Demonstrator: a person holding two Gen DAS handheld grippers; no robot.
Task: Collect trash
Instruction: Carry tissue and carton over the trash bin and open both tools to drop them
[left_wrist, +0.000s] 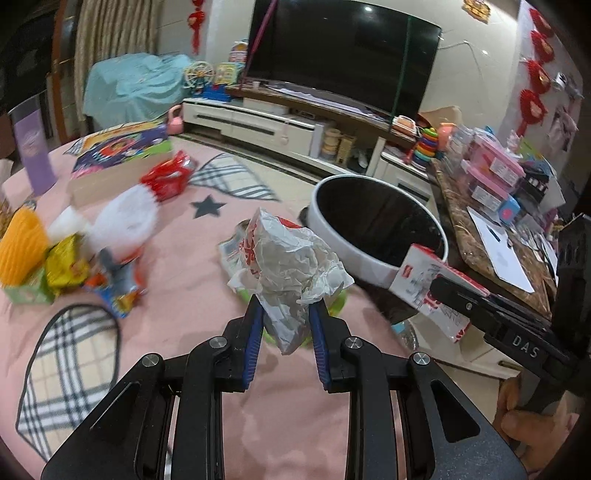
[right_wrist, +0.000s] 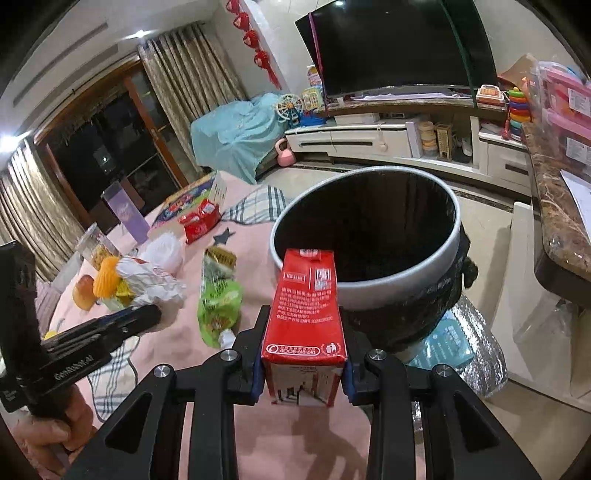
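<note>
My left gripper (left_wrist: 286, 308) is shut on a crumpled white paper wrapper (left_wrist: 291, 266) with red print, held above the pink tablecloth (left_wrist: 192, 306). My right gripper (right_wrist: 303, 325) is shut on a red and white drink carton (right_wrist: 306, 306), which stands upright between the blue pads. Just beyond the carton, off the table's edge, is the round bin (right_wrist: 369, 236) with its black liner, mouth open. In the left wrist view the bin (left_wrist: 376, 225) lies ahead and to the right, with the right gripper (left_wrist: 441, 291) and the carton (left_wrist: 417, 273) at its near rim. A green wrapper (right_wrist: 218, 299) lies on the cloth.
More litter sits on the table's left: a red snack bag (left_wrist: 166, 177), a white foam net (left_wrist: 123, 218), an orange net (left_wrist: 20, 247), yellow and blue wrappers (left_wrist: 110, 284) and a colourful box (left_wrist: 118, 151). A marble counter (left_wrist: 491, 236) with boxes stands right of the bin.
</note>
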